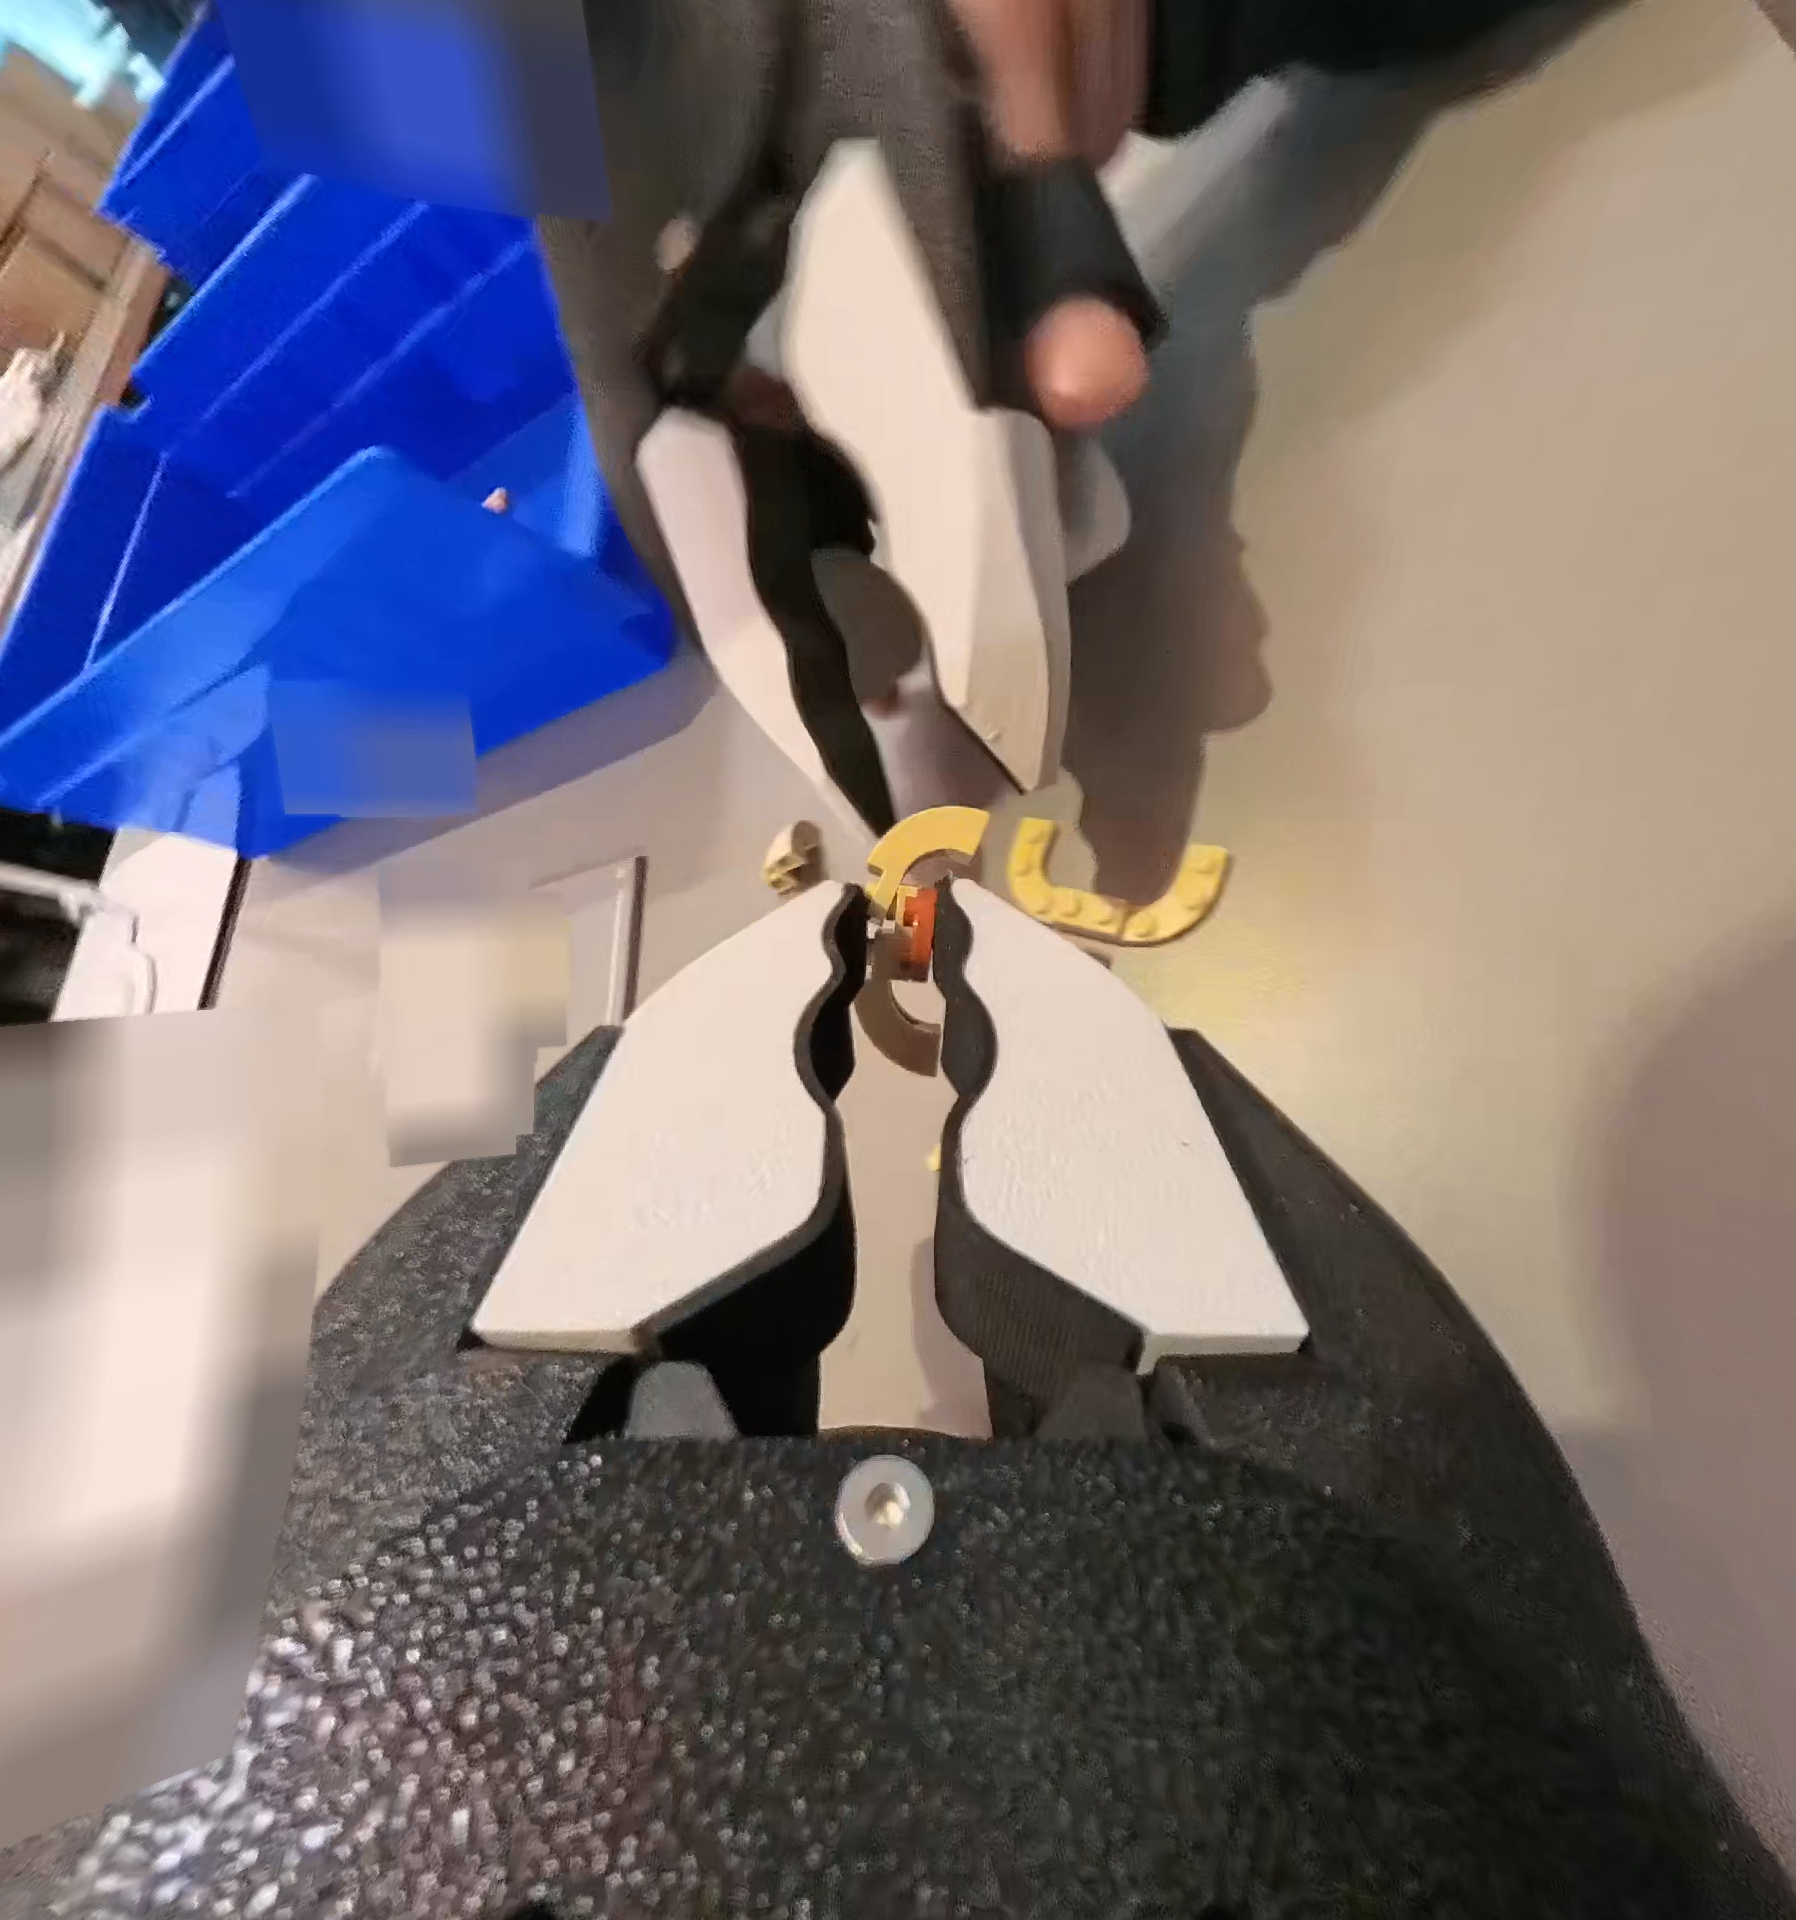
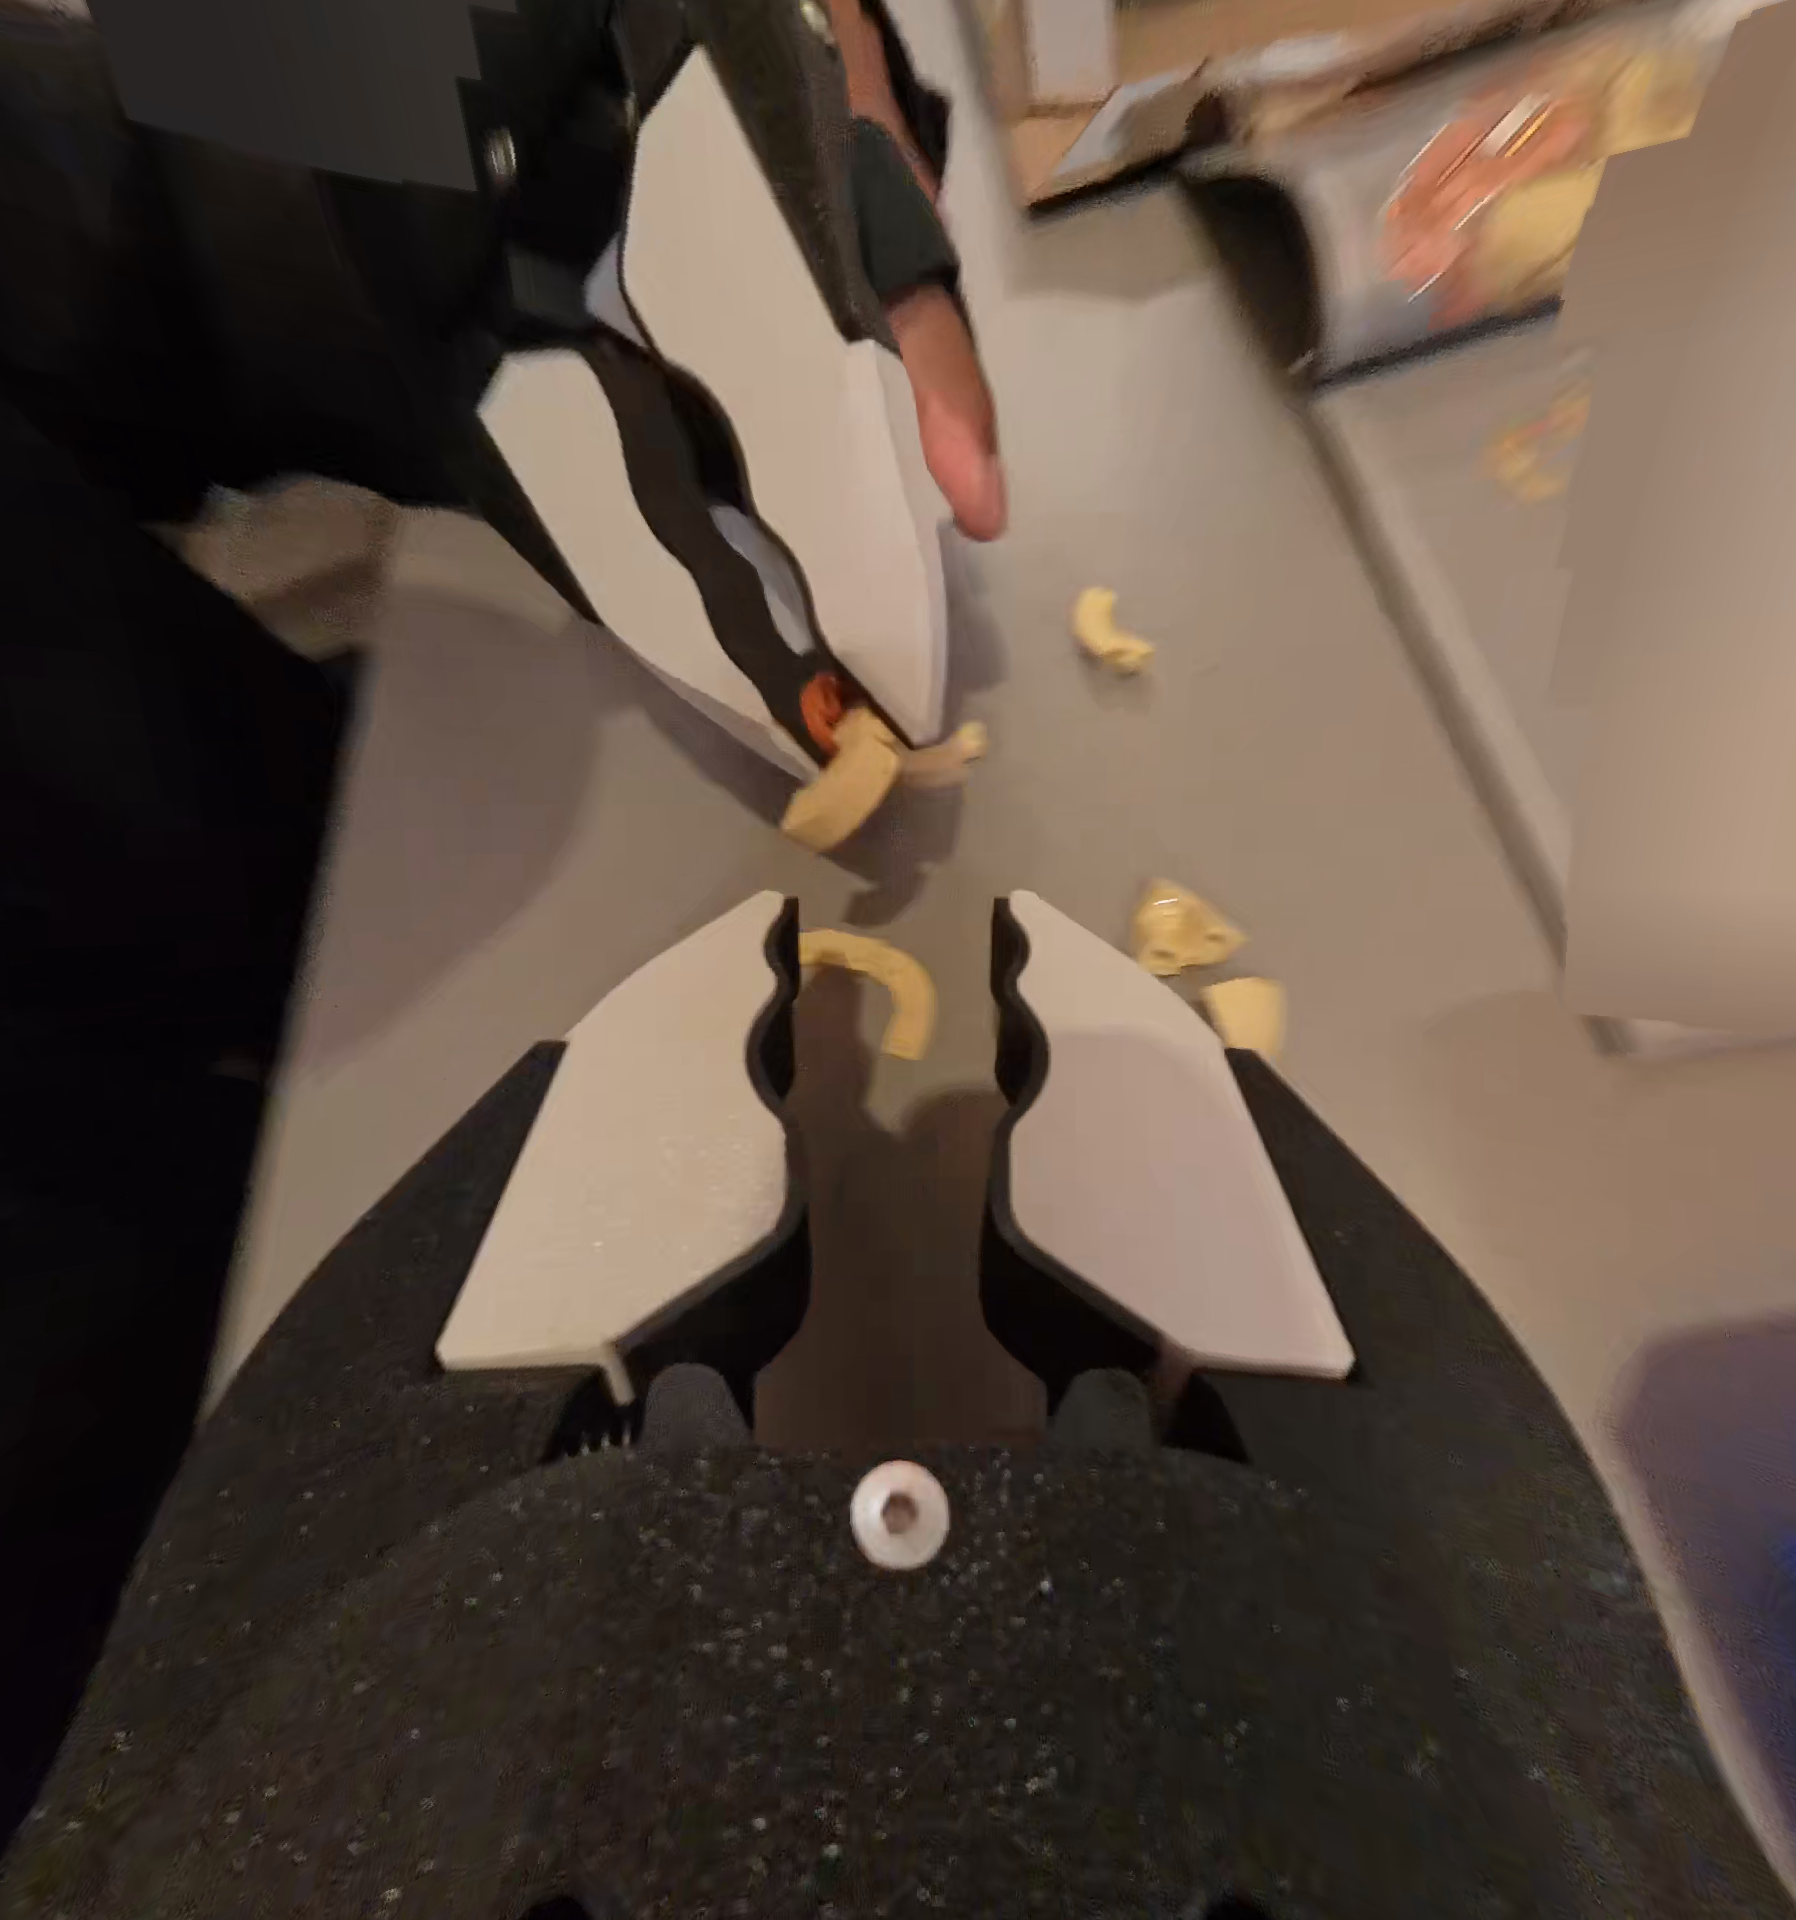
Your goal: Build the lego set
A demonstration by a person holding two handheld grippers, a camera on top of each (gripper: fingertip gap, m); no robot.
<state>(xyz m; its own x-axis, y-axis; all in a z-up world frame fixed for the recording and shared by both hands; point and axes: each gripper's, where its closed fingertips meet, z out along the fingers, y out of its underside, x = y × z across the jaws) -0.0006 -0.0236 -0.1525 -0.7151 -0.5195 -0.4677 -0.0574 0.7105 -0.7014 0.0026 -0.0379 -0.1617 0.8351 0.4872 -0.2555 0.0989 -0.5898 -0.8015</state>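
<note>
Pale tabletop (image 2: 1289, 727) ran under both tools. Nearest, the right gripper (image 2: 894, 914) stood with jaws well apart and nothing held; a curved yellow arch piece (image 2: 889, 982) lay flat on the table between and just below its fingertips, its bend toward the right finger. Ahead and to the left, the left gripper (image 1: 899, 914) was clamped on a small orange-and-yellow brick assembly (image 1: 915, 920). Farther off lay loose yellow pieces (image 2: 1112, 629) and blue bins (image 1: 354, 520).
</note>
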